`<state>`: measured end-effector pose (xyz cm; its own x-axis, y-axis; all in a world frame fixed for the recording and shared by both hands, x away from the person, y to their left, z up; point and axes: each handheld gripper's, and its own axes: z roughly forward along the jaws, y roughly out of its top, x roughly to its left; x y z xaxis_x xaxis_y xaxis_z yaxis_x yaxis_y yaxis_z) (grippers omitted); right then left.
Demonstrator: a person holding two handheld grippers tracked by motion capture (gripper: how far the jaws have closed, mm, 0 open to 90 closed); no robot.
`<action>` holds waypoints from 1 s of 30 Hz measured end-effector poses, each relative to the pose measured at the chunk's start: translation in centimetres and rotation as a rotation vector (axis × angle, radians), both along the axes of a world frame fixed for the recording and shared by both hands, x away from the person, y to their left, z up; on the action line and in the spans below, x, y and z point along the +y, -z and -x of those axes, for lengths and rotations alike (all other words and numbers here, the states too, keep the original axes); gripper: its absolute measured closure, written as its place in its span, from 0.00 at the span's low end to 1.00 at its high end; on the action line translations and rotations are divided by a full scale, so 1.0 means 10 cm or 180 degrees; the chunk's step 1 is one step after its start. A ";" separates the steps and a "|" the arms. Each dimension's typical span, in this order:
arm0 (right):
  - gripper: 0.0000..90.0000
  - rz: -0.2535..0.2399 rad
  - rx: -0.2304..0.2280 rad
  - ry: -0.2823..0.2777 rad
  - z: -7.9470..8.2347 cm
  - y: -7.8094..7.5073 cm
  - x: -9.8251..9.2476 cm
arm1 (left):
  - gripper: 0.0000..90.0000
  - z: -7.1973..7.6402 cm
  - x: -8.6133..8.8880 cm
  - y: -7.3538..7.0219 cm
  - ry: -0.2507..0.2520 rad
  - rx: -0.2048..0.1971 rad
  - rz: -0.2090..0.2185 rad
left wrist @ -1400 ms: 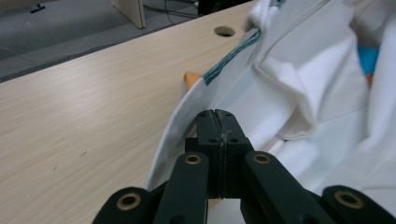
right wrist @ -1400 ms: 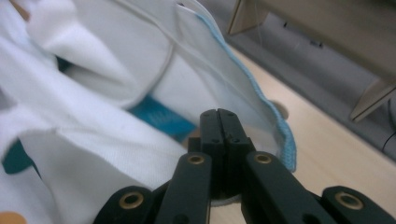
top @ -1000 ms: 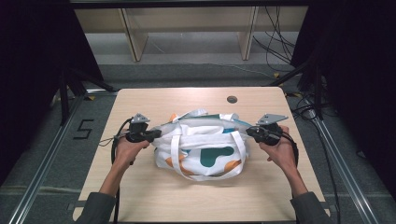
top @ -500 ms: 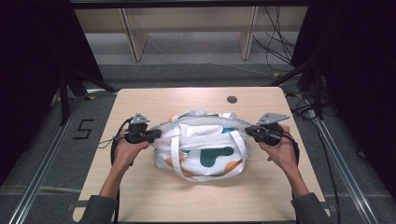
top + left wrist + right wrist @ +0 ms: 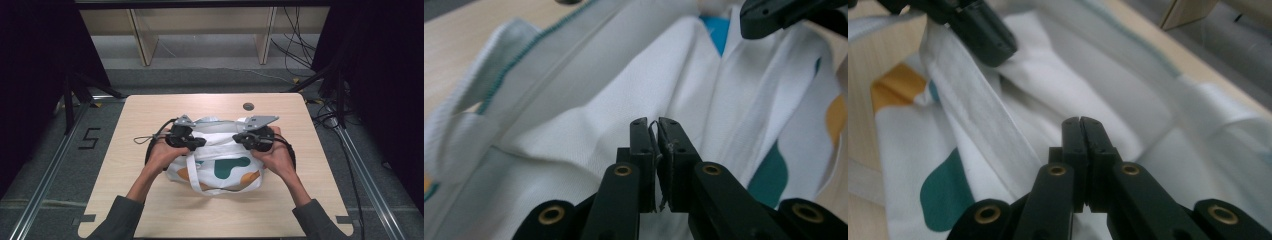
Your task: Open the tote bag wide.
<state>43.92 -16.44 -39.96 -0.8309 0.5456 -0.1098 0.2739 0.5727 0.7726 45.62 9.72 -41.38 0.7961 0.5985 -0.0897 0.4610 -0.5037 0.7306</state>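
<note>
White tote bag [image 5: 220, 160] sitting a bit toward the near edge of the desk [image 5: 150, 200], roughly centred between the left and right edges. Teal and orange blobs printed on the front, teal stitching along the top hem, white strap [image 5: 194, 172] looping down the near face.

Left gripper [image 5: 199, 143] clamped onto the left end of the bag's top edge. From the left gripper view: fingers [image 5: 642, 145] nearly together, thin fold of white fabric [image 5: 654, 131] pinched between them, just a sliver of gap. Jaws just eased apart a touch, cloth still between them.

Right gripper [image 5: 240, 138] doing the same at the right end of the top edge. From the right gripper view: fingers [image 5: 1073, 140] pressed tight together against the white cloth [image 5: 1058, 90]; can't really tell how much fabric sits between them, but the bag's rim bunches right at the tips.

Both grippers pointing inward at each other across the mouth of the bag, fairly near one another, with the bag's top gathered up between them. Each gripper's black tip also poking into the far corner of the other's view. Small dark round hole [image 5: 248, 106] in the desk near the far edge, well apart from the bag.
</note>
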 end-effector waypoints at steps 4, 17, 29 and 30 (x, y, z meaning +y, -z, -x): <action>1.00 0.0258 0.0215 -0.0167 0.10 0.17 0.05 | 0.99 -0.09 -0.01 0.07 -0.0013 0.0080 -0.0030; 1.00 0.0555 0.0808 -0.0734 0.67 0.58 0.08 | 1.00 -0.80 -0.09 0.32 -0.0740 0.0160 -0.0583; 1.00 0.0046 0.0025 -0.0351 0.45 -0.03 -0.12 | 0.95 -0.22 0.09 -0.01 -0.0320 -0.0115 -0.0207; 1.00 0.0046 0.0025 -0.0351 0.45 -0.03 -0.12 | 0.95 -0.22 0.09 -0.01 -0.0320 -0.0115 -0.0207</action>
